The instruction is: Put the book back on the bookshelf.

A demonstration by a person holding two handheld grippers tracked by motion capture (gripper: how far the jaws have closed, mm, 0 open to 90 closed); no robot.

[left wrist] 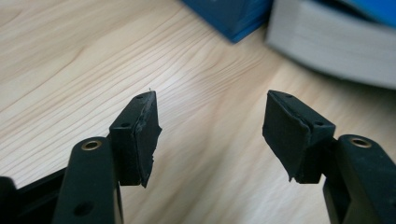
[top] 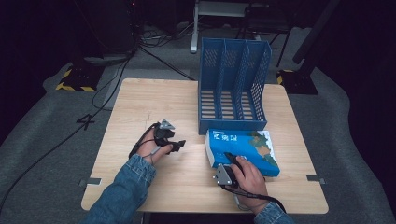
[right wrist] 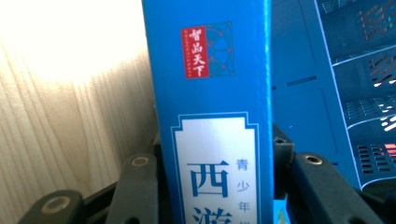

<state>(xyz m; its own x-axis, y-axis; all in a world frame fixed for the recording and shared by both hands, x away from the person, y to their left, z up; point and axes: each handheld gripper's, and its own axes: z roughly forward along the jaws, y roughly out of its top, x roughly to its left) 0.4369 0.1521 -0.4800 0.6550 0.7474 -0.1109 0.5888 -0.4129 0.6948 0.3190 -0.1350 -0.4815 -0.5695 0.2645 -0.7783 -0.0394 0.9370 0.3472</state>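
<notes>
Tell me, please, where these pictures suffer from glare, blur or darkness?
Right gripper view: the table is blown out white at upper left, while the book spine is sharp. Left gripper view: the book's pages are blurred. High view: the floor beyond the file rack is dark.

I see a light wooden table [top: 140, 107] on grey carpet [top: 42, 126], dark room beyond. Ahead of the jaws, past the far edge, black cables [top: 154, 42] trail beside a white stand [top: 196, 28] and yellow-black striped base [top: 74, 79].
</notes>
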